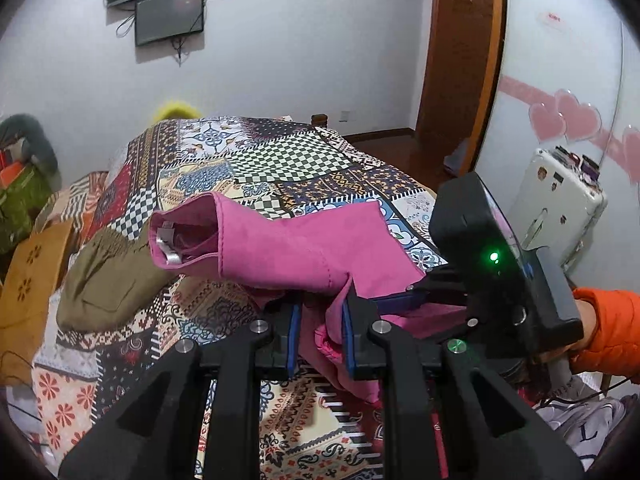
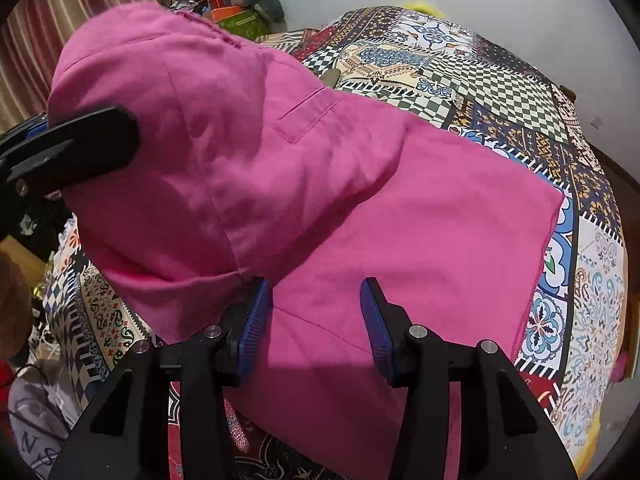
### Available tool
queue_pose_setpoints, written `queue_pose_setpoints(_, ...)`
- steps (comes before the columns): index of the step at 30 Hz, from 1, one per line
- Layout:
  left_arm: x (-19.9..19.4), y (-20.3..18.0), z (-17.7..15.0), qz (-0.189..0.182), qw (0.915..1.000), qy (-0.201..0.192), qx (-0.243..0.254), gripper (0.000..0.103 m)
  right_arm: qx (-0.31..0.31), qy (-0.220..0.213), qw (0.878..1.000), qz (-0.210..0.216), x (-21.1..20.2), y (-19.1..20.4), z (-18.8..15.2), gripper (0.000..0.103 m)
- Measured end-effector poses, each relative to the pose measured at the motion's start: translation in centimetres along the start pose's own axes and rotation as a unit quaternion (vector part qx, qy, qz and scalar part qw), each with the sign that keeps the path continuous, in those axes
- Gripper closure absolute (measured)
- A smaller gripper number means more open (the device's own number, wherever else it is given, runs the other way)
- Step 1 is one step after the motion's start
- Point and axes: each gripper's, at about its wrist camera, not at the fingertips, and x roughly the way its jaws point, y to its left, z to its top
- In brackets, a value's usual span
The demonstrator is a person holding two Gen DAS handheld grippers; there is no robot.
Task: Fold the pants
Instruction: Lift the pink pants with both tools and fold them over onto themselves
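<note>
Pink pants (image 1: 280, 248) lie on the patterned bedspread (image 1: 280, 160), partly lifted. My left gripper (image 1: 321, 332) is shut on a bunched fold of them, and the raised cloth hangs as a tube with the waistband and label facing left. In the right wrist view the pants (image 2: 280, 160) fill the middle, humped up on the left where a black finger (image 2: 88, 140) of the left gripper holds them. My right gripper (image 2: 316, 324) stands open over the flat part of the cloth, its blue pads (image 2: 256, 320) apart and not pressing. Its black housing (image 1: 472, 232) shows at the right.
An olive garment (image 1: 108, 280) lies on the bed to the left of the pants. A wooden piece with flower cut-outs (image 1: 32, 280) stands at the bed's left edge. A hand in an orange sleeve (image 1: 612, 328) holds the right gripper. A wall, two screens (image 1: 168, 12) and a door (image 1: 456, 60) lie beyond.
</note>
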Motion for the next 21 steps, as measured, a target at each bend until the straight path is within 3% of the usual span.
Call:
queue_pose_setpoints(13, 0.2, -2.2, 0.9, 0.013, 0.9989, 0.013, 0.043, 0.086, 0.058, -0.024, 0.997, -0.051, -6.1, -4.4, -4.8, 0.059)
queue_pose_setpoints(21, 0.7, -4.5, 1.7, 0.009, 0.9973, 0.017, 0.071, 0.086, 0.088, -0.006, 0.995, -0.044, -5.1, -5.9, -7.3, 0.059)
